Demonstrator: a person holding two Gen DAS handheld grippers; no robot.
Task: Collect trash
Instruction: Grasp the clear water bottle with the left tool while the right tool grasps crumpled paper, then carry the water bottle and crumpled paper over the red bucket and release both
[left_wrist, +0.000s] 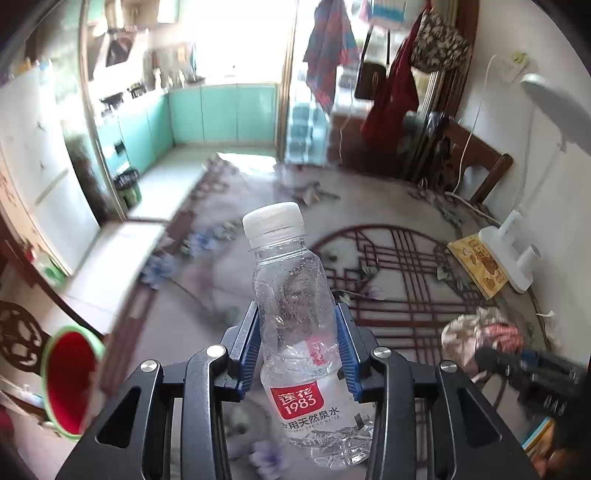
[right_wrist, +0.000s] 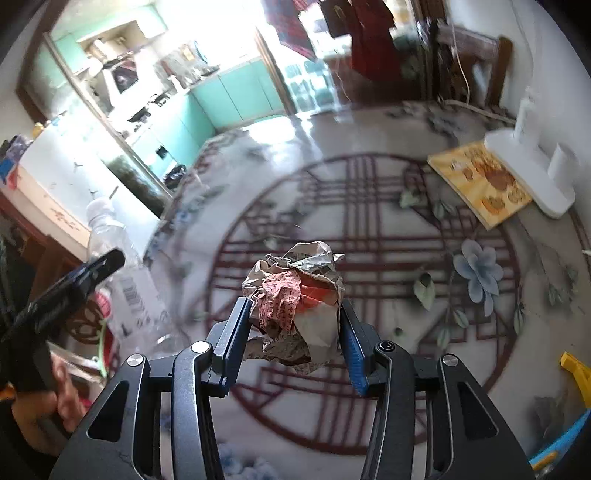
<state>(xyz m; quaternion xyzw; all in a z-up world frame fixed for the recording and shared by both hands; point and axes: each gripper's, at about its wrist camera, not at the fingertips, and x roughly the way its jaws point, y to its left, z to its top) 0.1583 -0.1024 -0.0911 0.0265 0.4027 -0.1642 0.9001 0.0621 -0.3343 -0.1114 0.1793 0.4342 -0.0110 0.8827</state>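
My left gripper (left_wrist: 298, 332) is shut on a clear plastic water bottle (left_wrist: 295, 314) with a white cap and a red label, held upright above the table. My right gripper (right_wrist: 293, 321) is shut on a crumpled paper wrapper (right_wrist: 295, 291), brown and white with red print, held above the table. The wrapper and the right gripper also show in the left wrist view (left_wrist: 480, 332) at the right. The bottle and the left gripper also show in the right wrist view (right_wrist: 122, 277) at the left.
A round table (right_wrist: 388, 369) with a dark red lattice and flower pattern lies below. A yellow book (right_wrist: 480, 184) and a white lamp base (right_wrist: 532, 173) sit at the far right. A red bin with a green rim (left_wrist: 68, 380) is at the lower left. A yellow and blue object (right_wrist: 576, 376) is at the right edge.
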